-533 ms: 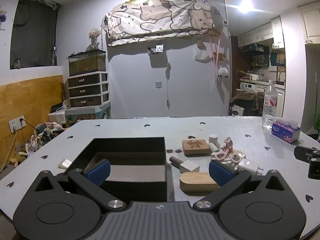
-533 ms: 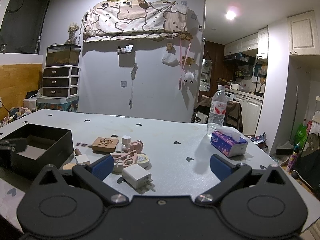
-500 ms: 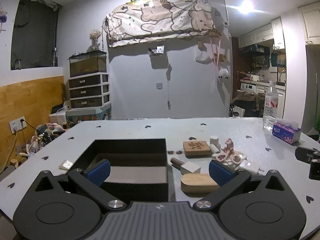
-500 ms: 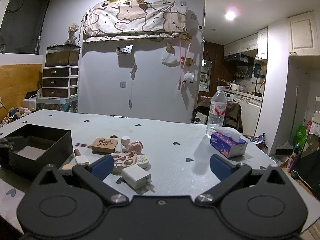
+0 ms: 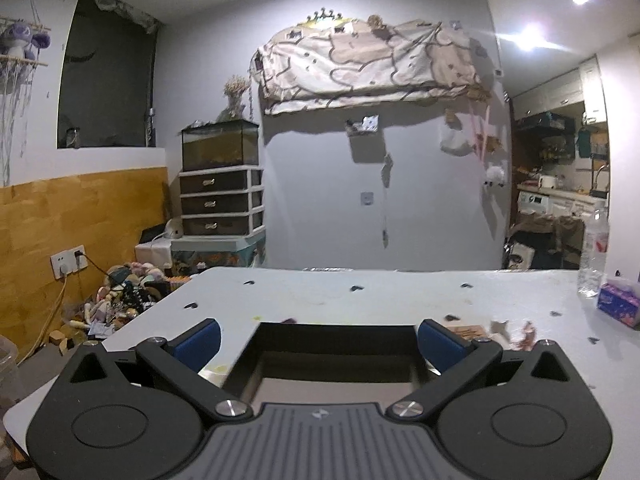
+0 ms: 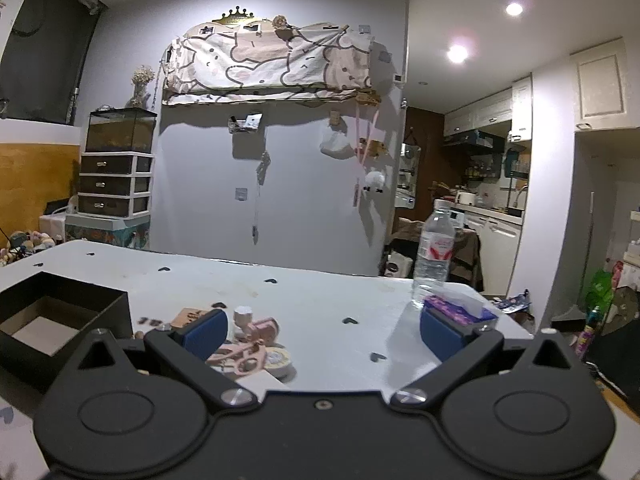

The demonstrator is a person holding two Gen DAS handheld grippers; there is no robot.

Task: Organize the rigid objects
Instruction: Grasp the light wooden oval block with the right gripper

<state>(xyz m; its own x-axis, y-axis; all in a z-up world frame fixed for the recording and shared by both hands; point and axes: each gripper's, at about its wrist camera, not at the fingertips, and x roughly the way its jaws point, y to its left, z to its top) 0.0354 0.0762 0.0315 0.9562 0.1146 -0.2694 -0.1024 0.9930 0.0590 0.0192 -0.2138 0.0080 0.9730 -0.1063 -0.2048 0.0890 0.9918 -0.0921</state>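
Right gripper (image 6: 322,334) hangs just above the table (image 6: 320,292) with its jaws spread wide and nothing between them, and it's clearly the one closer to the clutter. The little pile sits low and to the left of its midline: pink scissors (image 6: 244,354) lying flat right in front of the left blue pad (image 6: 206,332), a tape roll (image 6: 278,358) touching them on the right, and a white charger block (image 6: 260,382) tucked nearest of all, half hidden by the gripper body. From here the scissors' long axis runs roughly left to right across the gripper's line, handle loops toward the centre (blurry, so don't quote me on which end is which).

Left gripper (image 5: 318,342) is also wide open and empty, but it's parked square over the black box (image 5: 336,334), pads either side of the near wall, box mouth facing up. Same box shows at the far left of the right camera, well apart from the pile.

So I'd guess the right one should slide left and down for the pick, then carry sideways to the box.
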